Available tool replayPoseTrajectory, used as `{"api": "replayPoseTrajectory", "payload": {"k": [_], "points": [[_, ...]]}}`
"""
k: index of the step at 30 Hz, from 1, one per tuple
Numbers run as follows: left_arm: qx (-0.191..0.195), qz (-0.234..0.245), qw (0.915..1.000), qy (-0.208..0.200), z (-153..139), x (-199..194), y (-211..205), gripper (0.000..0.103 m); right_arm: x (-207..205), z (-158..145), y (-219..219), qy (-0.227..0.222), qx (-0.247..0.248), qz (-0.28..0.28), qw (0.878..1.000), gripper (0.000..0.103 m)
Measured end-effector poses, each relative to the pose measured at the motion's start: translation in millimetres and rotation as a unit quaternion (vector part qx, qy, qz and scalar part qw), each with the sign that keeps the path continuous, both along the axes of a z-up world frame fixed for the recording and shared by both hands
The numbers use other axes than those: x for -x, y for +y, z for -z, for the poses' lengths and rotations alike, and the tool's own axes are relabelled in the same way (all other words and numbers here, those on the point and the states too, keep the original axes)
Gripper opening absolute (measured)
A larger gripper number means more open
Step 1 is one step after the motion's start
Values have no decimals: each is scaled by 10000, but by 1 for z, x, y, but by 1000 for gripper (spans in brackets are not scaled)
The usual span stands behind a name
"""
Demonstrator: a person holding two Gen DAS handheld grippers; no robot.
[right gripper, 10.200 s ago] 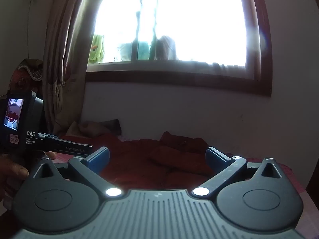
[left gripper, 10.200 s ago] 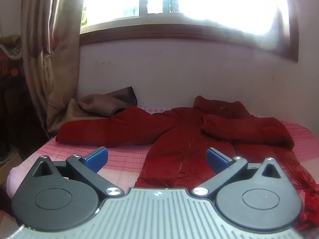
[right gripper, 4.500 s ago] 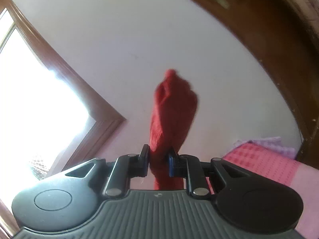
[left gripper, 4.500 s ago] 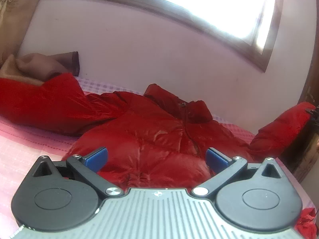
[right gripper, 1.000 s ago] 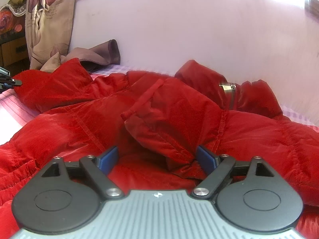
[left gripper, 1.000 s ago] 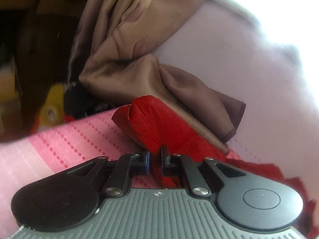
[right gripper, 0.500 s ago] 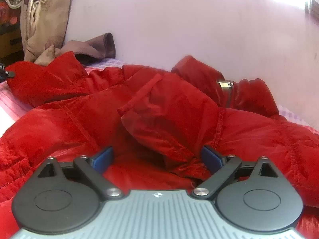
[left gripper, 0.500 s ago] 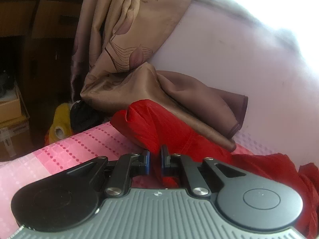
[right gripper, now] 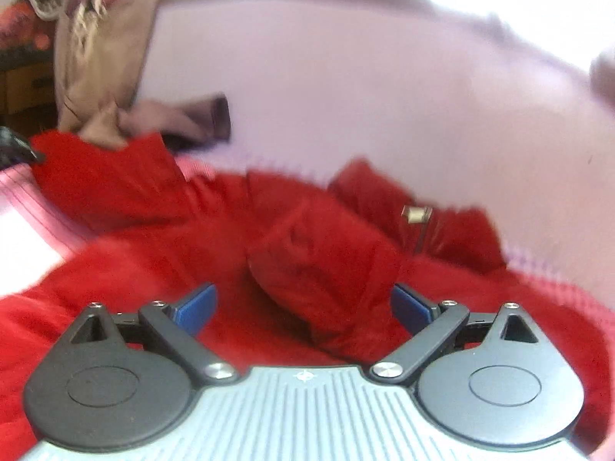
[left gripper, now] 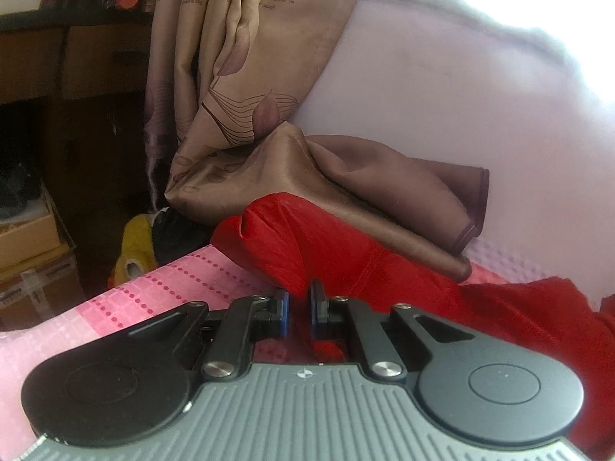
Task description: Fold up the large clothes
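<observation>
A red padded jacket (right gripper: 161, 253) lies spread on the pink bed. Its left sleeve (left gripper: 307, 242) reaches toward the bed's left edge, its cuff under a brown curtain. My left gripper (left gripper: 299, 303) is shut on the lower edge of that sleeve near the cuff. In the blurred right wrist view the other sleeve (right gripper: 323, 253) lies folded across the jacket's chest, with the collar and zipper pull (right gripper: 417, 215) behind it. My right gripper (right gripper: 303, 303) is open and empty just above the folded sleeve. The left gripper's tip (right gripper: 19, 150) shows at the far left.
A brown curtain (left gripper: 246, 88) hangs at the left, its end (left gripper: 384, 199) draped on the bed over the sleeve. Cardboard boxes (left gripper: 34, 253) and a yellow toy (left gripper: 134, 246) sit beside the bed. A pale wall (right gripper: 346, 88) runs behind the pink bedspread (left gripper: 127, 307).
The left gripper stays shut on the sleeve and has lifted slightly, showing more of the room to the left. The right gripper has pulled back and up from the folded sleeve, still open.
</observation>
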State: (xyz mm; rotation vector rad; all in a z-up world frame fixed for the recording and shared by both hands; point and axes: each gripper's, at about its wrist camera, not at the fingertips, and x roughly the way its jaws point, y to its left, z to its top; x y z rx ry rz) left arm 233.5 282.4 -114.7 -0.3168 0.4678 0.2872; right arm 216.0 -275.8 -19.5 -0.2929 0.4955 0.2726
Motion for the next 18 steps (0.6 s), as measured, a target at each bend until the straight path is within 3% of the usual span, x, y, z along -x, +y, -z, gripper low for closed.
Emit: {"api": "replayPoseTrajectory", "payload": {"k": [6, 12, 18], "points": [[-238, -31, 9996, 151, -1, -3, -6, 10, 56, -42, -43, -238, -488, -13, 9985, 100], [-564, -121, 9981, 210, -5, -3, -16, 10, 112, -50, -104, -67, -931, 462, 9946, 100], [-683, -138, 9972, 260, -15, 2, -27, 10, 139, -50, -149, -190, -1141, 1074, 9875, 100]]}}
